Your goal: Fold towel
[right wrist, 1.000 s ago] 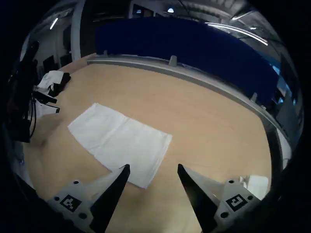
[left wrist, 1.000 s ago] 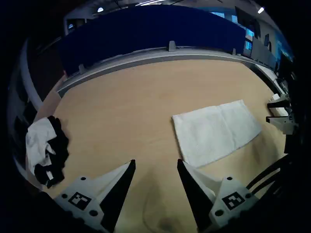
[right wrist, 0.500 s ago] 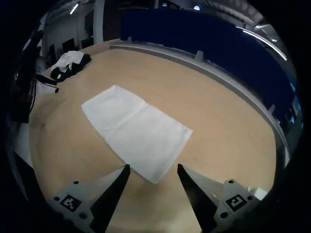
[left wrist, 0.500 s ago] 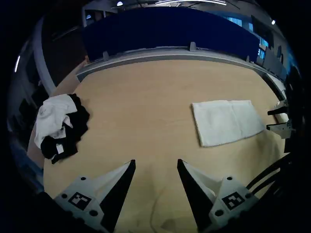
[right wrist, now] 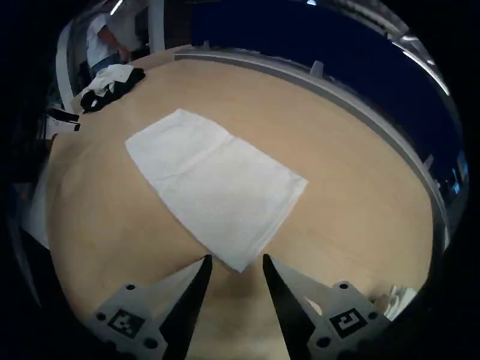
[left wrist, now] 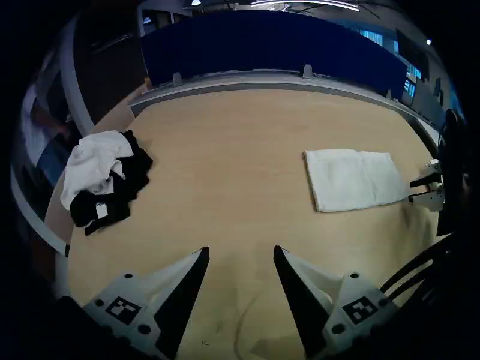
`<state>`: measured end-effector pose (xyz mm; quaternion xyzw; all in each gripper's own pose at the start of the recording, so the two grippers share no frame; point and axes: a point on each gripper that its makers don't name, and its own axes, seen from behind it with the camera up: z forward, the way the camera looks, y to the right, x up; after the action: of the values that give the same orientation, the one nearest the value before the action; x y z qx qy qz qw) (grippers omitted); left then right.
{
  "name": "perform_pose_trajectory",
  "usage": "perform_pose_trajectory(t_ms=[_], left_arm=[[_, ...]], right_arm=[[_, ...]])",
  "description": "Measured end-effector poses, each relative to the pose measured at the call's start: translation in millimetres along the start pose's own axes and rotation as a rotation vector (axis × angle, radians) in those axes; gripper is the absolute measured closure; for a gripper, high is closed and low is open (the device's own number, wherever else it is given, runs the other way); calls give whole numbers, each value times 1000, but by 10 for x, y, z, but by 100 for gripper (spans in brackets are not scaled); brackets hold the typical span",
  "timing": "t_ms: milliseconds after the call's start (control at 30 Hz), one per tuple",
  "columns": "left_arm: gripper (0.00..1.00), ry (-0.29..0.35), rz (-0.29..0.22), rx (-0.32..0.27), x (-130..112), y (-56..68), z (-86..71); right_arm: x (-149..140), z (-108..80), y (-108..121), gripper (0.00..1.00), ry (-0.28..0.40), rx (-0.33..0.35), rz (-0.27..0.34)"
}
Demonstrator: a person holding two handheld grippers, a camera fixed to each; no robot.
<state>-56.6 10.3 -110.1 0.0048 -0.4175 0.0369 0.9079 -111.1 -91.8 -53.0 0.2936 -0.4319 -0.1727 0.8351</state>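
Note:
A white towel (right wrist: 213, 183) lies flat on the wooden table (right wrist: 354, 198), folded into a long rectangle. Its near corner points at my right gripper (right wrist: 236, 261), which hovers just short of it. The jaws are open, with a narrow gap and nothing between them. In the left gripper view the towel (left wrist: 354, 179) lies far to the right. My left gripper (left wrist: 240, 257) is open over bare table, well away from the towel. The right gripper (left wrist: 427, 189) shows at the towel's right end.
A pile of white and black clothing (left wrist: 105, 177) sits at the table's left edge, also seen as the pile (right wrist: 111, 83) far off. A blue partition (left wrist: 270, 42) runs along the back edge. A person (right wrist: 111, 33) stands beyond the table.
My right gripper has moved closer to the towel's near corner and its jaws have narrowed. The left gripper has drawn back and swung left, so the towel looks smaller and farther.

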Motion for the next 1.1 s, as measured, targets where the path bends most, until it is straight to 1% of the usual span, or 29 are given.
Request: perform_pose_trajectory(t_ms=[100,233,300,367,500,567,700,867,1100], left_arm=[[21,-2,-3,4,-32,-14,-23],[21,-4,-10,8,-62,-35,-46],[21,-5,-15,10,-69,-44,-56],[21,-5,-16,10,-69,-48,-66],[21,-3,-13,11,-62,-47,-85],[21,-4,-10,11,-65,-46,-88],[21,-6,-9,10,-77,-38,-83],[21,-7,-8,9,-83,-36,-77],[21,-4,-8,7,-65,-65,-93]], right_arm=[[-28,27,-10,43,-9,12,9],[-61,65,-9,62,-26,27,20],[-71,83,-6,68,-33,34,27],[-70,94,-2,69,-36,38,33],[-71,108,-7,86,-41,46,39],[-68,111,-14,91,-42,50,39],[-51,112,-19,94,-38,53,30],[28,81,-9,95,-16,46,13],[275,-76,3,96,28,38,-9]])
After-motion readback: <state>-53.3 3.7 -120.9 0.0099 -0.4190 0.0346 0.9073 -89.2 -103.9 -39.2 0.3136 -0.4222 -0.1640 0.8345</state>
